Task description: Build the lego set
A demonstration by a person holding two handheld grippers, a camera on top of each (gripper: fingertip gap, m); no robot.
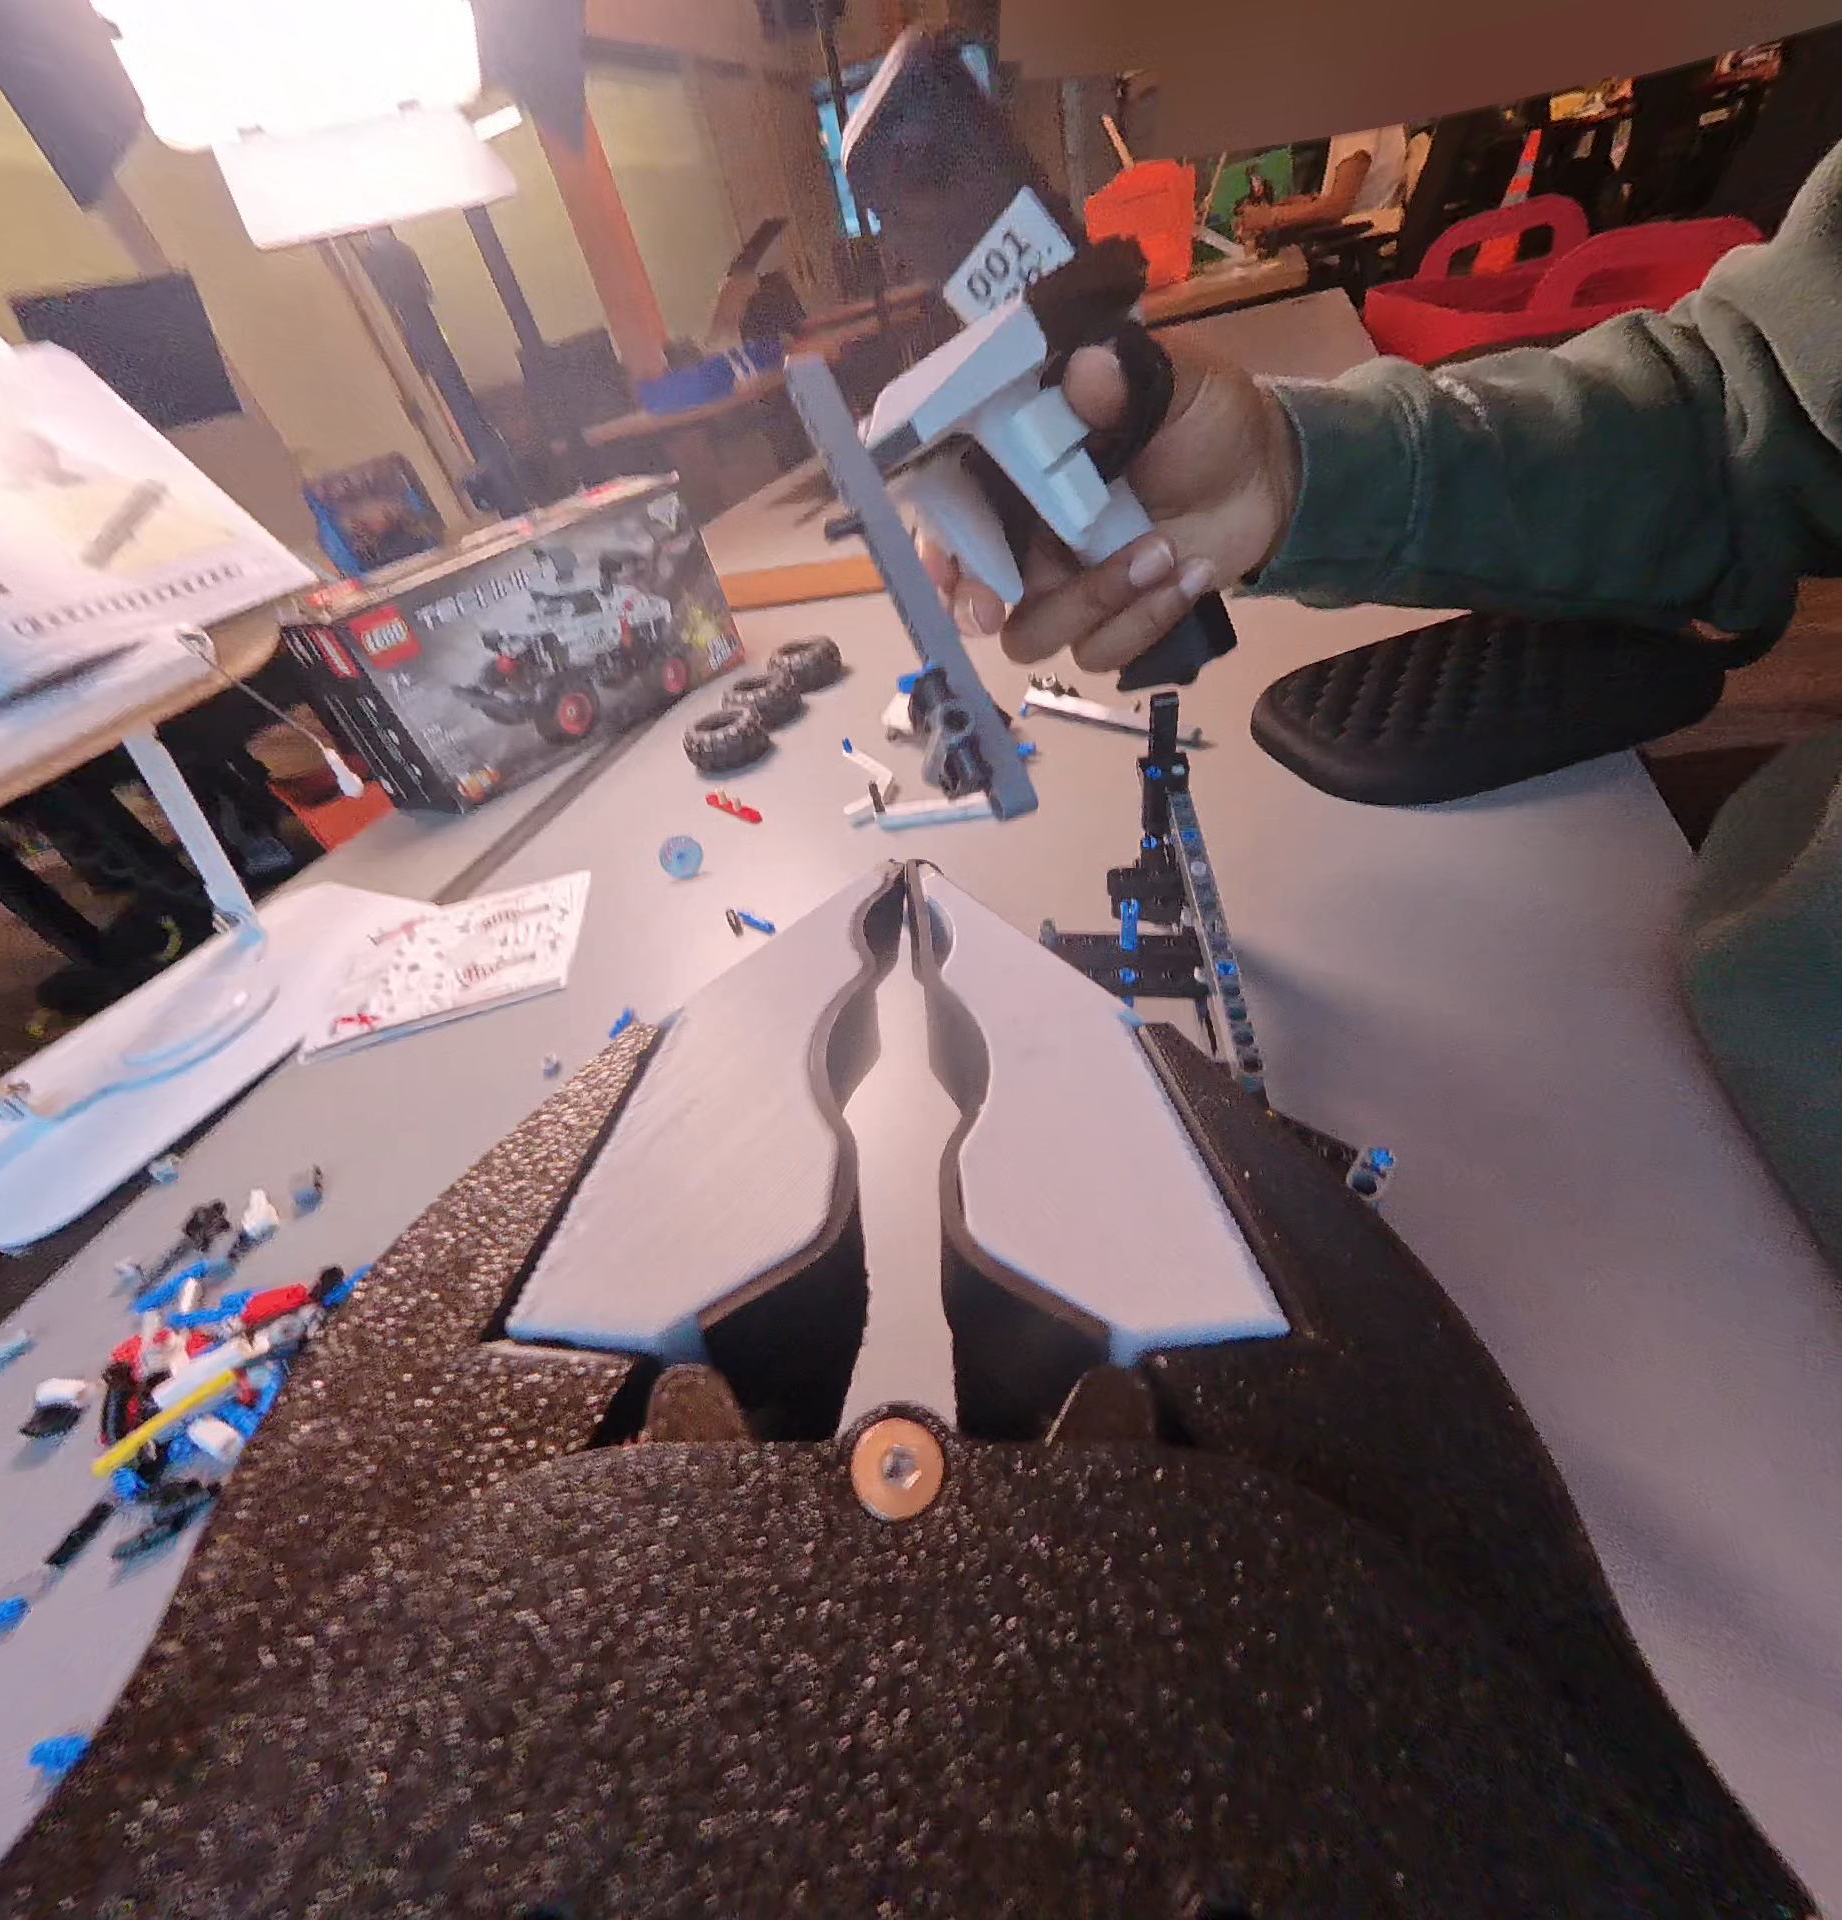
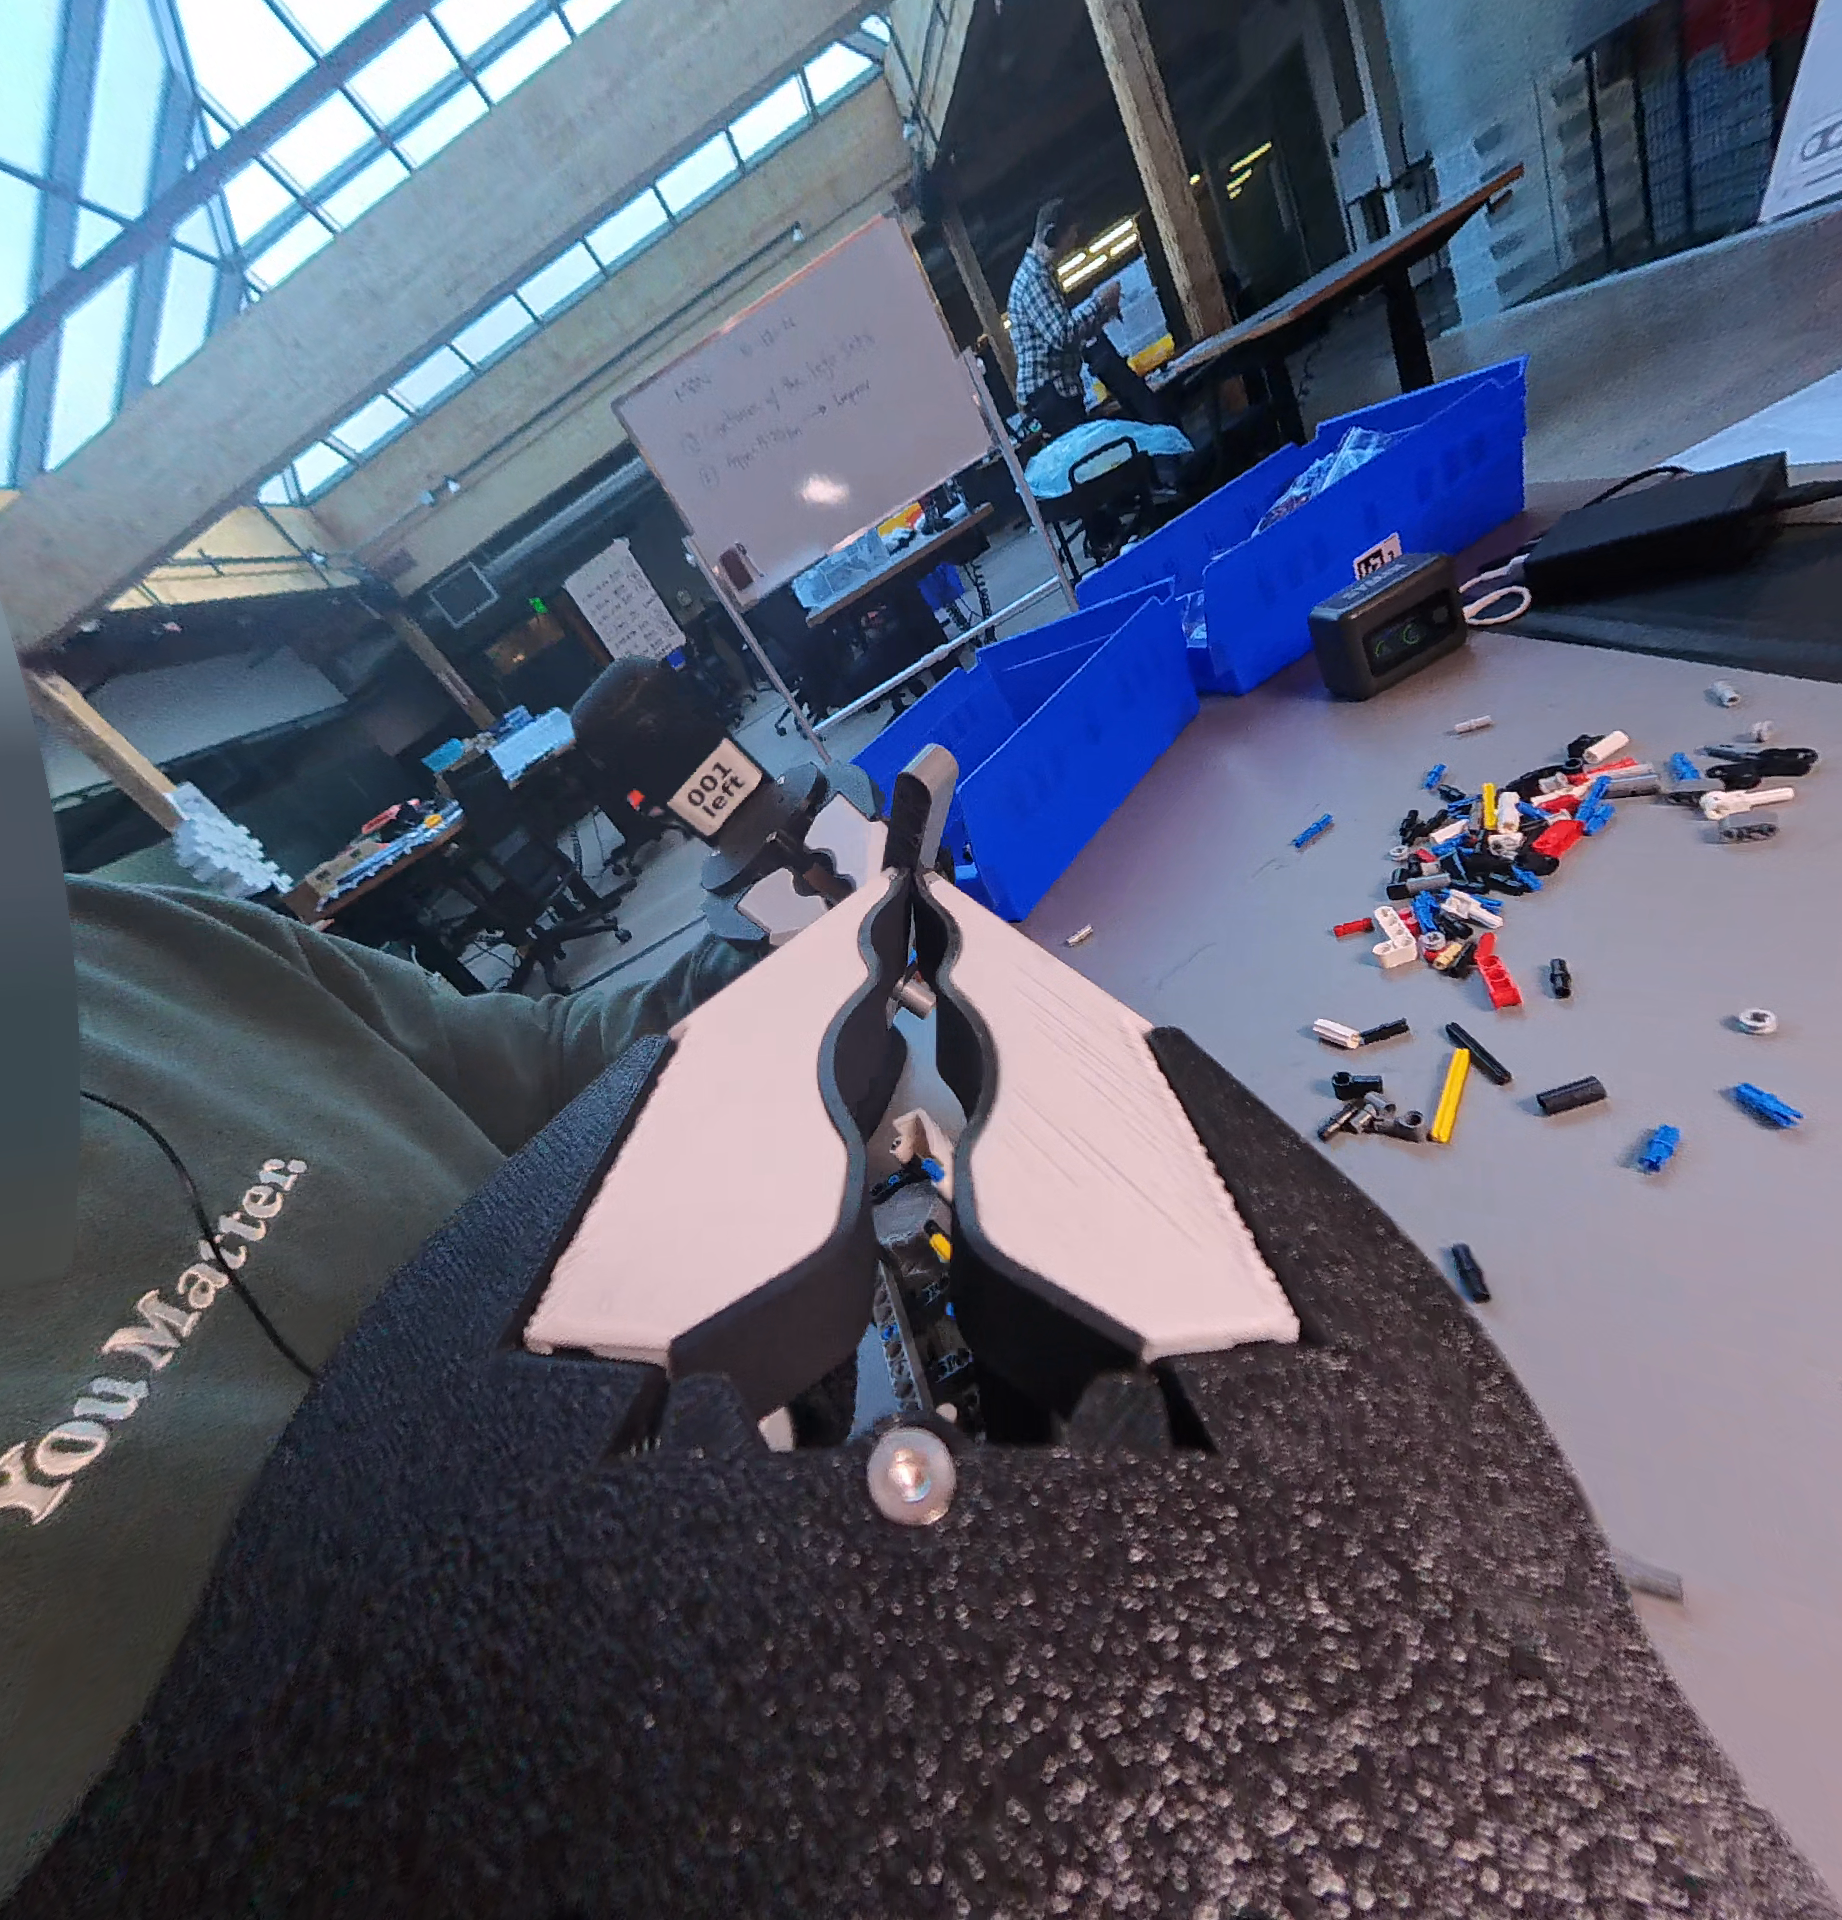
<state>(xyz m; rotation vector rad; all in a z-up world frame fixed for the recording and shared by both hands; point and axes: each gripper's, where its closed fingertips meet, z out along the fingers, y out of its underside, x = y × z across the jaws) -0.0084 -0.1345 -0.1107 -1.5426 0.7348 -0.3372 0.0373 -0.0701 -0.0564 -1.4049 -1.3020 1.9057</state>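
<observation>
My right gripper [image 2: 912,878] is shut on a long grey beam [image 2: 922,800] whose end sticks out past the tips. In the left wrist view a hand holds this gripper [image 1: 881,447] up over the table, with the grey beam [image 1: 912,592] hanging slantwise and a black connector [image 1: 948,727] on its lower end. My left gripper [image 1: 906,868] is shut with nothing visible between its tips, low over the grey table [image 1: 1416,1039]. A partly built black frame with a long grey beam [image 1: 1197,935] lies just right of it.
A set box [image 1: 522,644], three black tyres [image 1: 761,696], a booklet [image 1: 460,956] and a white stand base [image 1: 117,1070] lie to the left. Loose pieces are piled at the left [image 1: 179,1361] and show in the right wrist view [image 2: 1499,862]. Blue bins [image 2: 1104,707] and a black device [image 2: 1390,634] stand behind.
</observation>
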